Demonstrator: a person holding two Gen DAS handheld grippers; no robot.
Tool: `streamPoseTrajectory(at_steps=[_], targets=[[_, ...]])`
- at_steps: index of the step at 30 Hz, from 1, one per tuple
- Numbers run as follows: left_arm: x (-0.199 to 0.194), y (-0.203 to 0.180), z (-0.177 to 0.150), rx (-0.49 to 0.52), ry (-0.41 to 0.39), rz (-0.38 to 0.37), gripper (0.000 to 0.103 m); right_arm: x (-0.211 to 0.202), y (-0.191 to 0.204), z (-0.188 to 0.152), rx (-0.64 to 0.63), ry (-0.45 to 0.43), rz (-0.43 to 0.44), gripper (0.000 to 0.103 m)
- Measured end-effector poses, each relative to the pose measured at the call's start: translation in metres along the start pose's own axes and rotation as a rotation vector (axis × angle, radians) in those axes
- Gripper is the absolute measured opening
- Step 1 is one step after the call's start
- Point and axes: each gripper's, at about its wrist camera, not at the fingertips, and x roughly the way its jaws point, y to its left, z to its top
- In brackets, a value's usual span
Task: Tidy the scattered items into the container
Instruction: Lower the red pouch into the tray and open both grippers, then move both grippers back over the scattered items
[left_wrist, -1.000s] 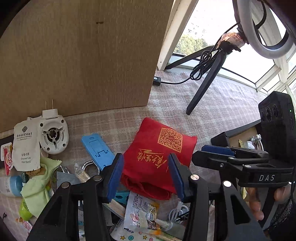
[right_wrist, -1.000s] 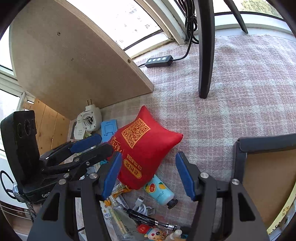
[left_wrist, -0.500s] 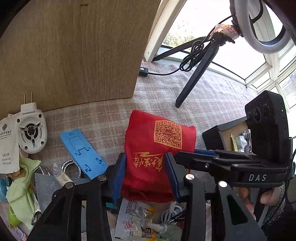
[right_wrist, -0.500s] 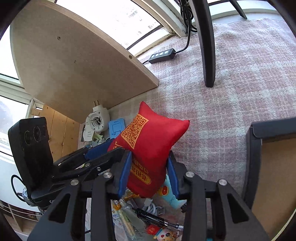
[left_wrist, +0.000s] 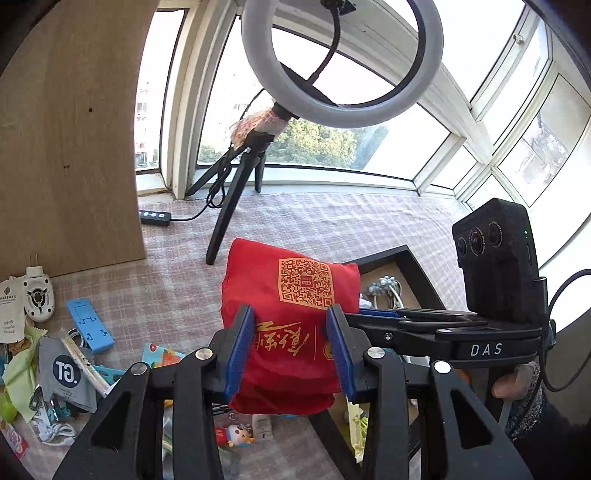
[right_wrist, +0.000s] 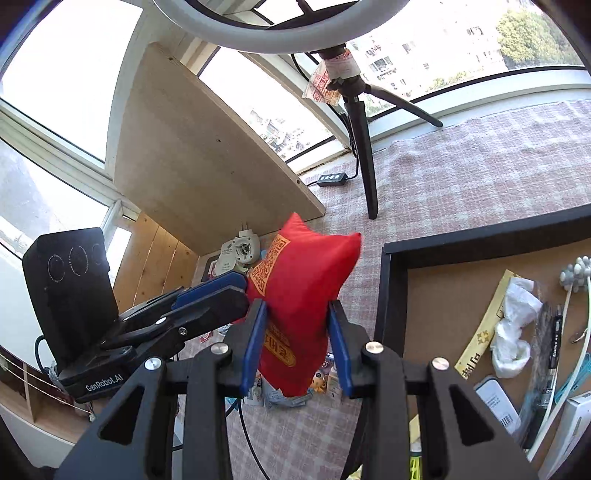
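A red cloth pouch (left_wrist: 295, 295) with a gold QR code hangs above the checked tablecloth, held from two sides. My left gripper (left_wrist: 290, 343) has its blue pads pressed on the pouch's lower part, jaws still closing. My right gripper (right_wrist: 298, 339) grips the same red pouch (right_wrist: 303, 280), its jaws closing too. In the left wrist view the right gripper's fingers (left_wrist: 373, 314) reach in from the right. In the right wrist view the left gripper's fingers (right_wrist: 218, 288) come in from the left. The black box (right_wrist: 391, 295) with a brown floor lies just right of the pouch.
A ring light on a tripod (left_wrist: 236, 206) stands behind, with its cable remote (left_wrist: 155, 217). A wooden board (left_wrist: 66, 147) leans at the left. A blue phone stand (left_wrist: 90, 326), a white fan plug (left_wrist: 37, 297), a grey cloth (left_wrist: 64, 373) and small packets lie scattered below. The box (left_wrist: 408, 254) holds several items.
Both grippers closed onto the red pouch and lifted it off the cloth, carrying it up and toward the black box. The scattered items now lie lower and farther left.
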Motion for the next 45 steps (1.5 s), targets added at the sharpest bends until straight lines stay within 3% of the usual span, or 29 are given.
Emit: streamPoseTrajectory(at_steps=[1, 2, 4, 6, 7, 10, 14, 19, 21, 23, 25, 30, 33, 36, 41, 45], targets=[[0.007, -0.016, 0.000, 0.015, 0.013, -0.037, 0.000, -0.012, -0.005, -0.003, 0.010, -0.007, -0.007, 0.009], [0.015, -0.034, 0.000, 0.062, 0.011, -0.015, 0.003, -0.026, -0.010, -0.005, 0.018, -0.033, -0.056, 0.007], [0.040, -0.065, 0.002, 0.128, 0.029, 0.015, 0.001, -0.052, -0.025, -0.007, 0.022, -0.091, -0.176, 0.008], [0.053, -0.081, 0.006, 0.107, 0.071, -0.052, 0.002, -0.076, -0.047, -0.011, 0.070, -0.116, -0.165, 0.008], [0.053, -0.087, 0.007, 0.117, 0.061, -0.051, 0.007, -0.086, -0.055, -0.014, 0.082, -0.126, -0.160, 0.008], [0.038, -0.093, 0.007, 0.168, 0.022, 0.003, 0.007, -0.111, -0.064, -0.024, 0.067, -0.165, -0.211, 0.009], [0.021, -0.057, 0.002, 0.129, 0.016, 0.099, 0.018, -0.116, -0.068, -0.030, 0.052, -0.168, -0.214, 0.010], [-0.008, -0.001, -0.029, 0.018, 0.011, 0.196, 0.018, -0.095, -0.056, -0.038, 0.010, -0.121, -0.225, 0.010], [-0.028, 0.020, -0.049, -0.039, -0.008, 0.229, 0.018, -0.086, -0.042, -0.044, -0.042, -0.103, -0.252, 0.015], [-0.050, 0.039, -0.071, -0.093, -0.023, 0.274, 0.024, -0.078, -0.027, -0.051, -0.092, -0.092, -0.283, 0.033], [-0.072, 0.055, -0.095, -0.137, -0.041, 0.352, 0.027, -0.070, -0.013, -0.057, -0.134, -0.086, -0.295, 0.040], [-0.115, 0.091, -0.144, -0.254, -0.045, 0.478, 0.029, -0.044, 0.020, -0.070, -0.225, -0.035, -0.330, 0.041], [-0.139, 0.095, -0.163, -0.281, -0.067, 0.550, 0.029, -0.027, 0.039, -0.079, -0.248, -0.012, -0.339, 0.041], [-0.159, 0.090, -0.174, -0.289, -0.102, 0.588, 0.038, -0.015, 0.061, -0.091, -0.278, -0.005, -0.349, 0.044], [-0.187, 0.078, -0.181, -0.261, -0.150, 0.615, 0.044, -0.006, 0.098, -0.109, -0.327, -0.040, -0.406, 0.055], [-0.207, 0.071, -0.183, -0.232, -0.183, 0.598, 0.045, -0.007, 0.121, -0.116, -0.324, -0.068, -0.398, 0.057]])
